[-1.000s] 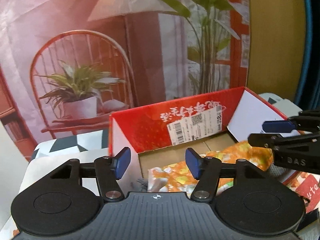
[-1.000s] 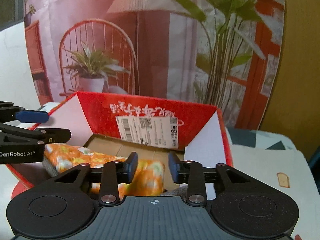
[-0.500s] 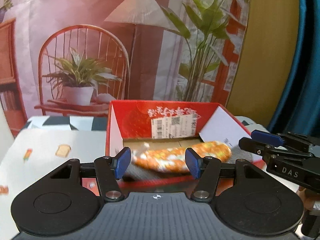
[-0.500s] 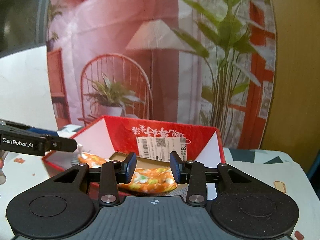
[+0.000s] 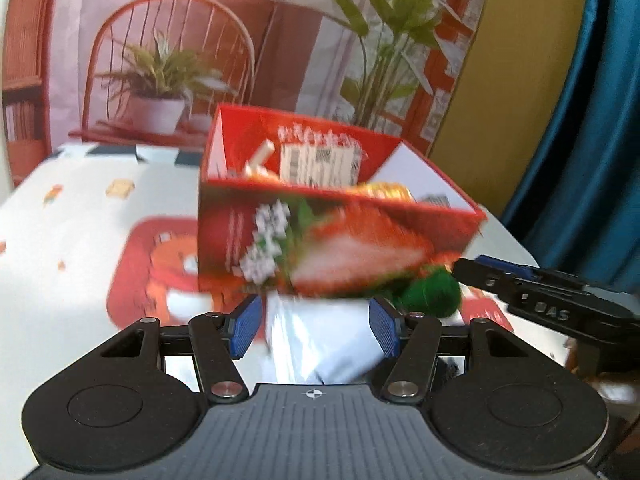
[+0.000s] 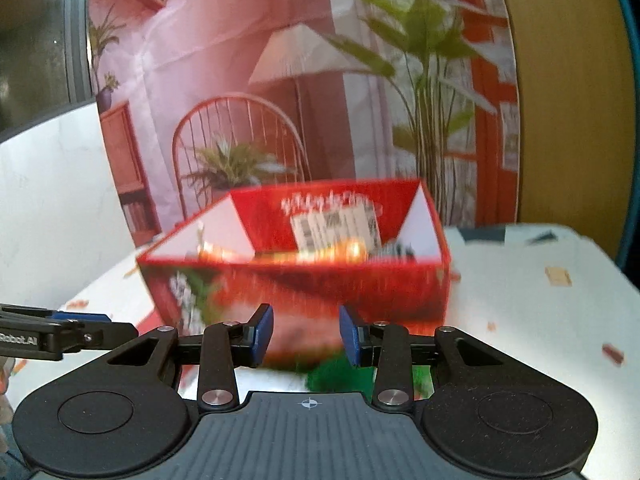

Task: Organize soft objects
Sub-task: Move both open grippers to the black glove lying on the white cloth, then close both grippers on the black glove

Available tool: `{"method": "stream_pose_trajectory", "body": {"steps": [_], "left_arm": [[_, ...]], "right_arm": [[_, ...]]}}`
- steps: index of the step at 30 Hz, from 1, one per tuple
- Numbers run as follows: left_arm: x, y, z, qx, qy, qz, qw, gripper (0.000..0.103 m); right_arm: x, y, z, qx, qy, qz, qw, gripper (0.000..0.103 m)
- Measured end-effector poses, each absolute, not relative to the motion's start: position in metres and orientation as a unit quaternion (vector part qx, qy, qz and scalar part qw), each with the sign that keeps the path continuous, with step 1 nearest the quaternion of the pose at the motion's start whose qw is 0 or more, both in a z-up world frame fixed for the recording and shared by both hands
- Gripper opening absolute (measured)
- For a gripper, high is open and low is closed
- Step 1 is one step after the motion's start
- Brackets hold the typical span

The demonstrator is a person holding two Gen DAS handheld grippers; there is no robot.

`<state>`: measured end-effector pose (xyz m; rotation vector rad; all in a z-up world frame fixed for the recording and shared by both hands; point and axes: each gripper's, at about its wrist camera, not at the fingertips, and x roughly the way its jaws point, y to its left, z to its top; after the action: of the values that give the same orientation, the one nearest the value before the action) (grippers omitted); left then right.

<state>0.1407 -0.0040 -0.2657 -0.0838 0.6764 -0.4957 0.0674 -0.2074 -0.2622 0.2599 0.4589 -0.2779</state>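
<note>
White bundle [image 5: 324,340] only in left view.

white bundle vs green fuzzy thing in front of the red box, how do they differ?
Colour: the white bundle is pale and glossy; the green fuzzy thing is dark green and matte.
Size: the white bundle looks larger in the left wrist view; the green fuzzy thing is a smaller rounded clump.
Place: the white bundle sits between the left gripper's open jaws, untouched; the green fuzzy thing lies to the right of them.
Both lie on the table before the red box, not in it.
</note>
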Motion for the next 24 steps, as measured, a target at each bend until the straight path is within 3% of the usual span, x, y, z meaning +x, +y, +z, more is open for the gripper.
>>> {"method": "stream_pose_trajectory", "body": {"steps": [2, 7, 21, 24], "left_arm": [[0.133, -0.005, -0.272, -0.035, 0.343, -0.245, 0.906, 0.060], [0.122, 0.000, -0.286, -0.063, 0.377, -0.260, 0.887, 0.044], [0.131, -0.001, -0.336, -0.051, 0.460, -0.241, 0.853, 0.043], [0.133, -0.002, -0.338, -0.037, 0.447, -0.238, 0.862, 0.027]], "right_arm": [[0.061, -0.200, -0.271, 0.130, 0.240, -0.134, 0.953, 0.034], [0.054, -0.182, -0.286, 0.130, 0.276, -0.114, 0.946, 0.032], [0.055, -0.177, -0.309, 0.135, 0.338, -0.106, 0.925, 0.033], [0.057, -0.176, -0.314, 0.138, 0.345, -0.103, 0.923, 0.033]]}}
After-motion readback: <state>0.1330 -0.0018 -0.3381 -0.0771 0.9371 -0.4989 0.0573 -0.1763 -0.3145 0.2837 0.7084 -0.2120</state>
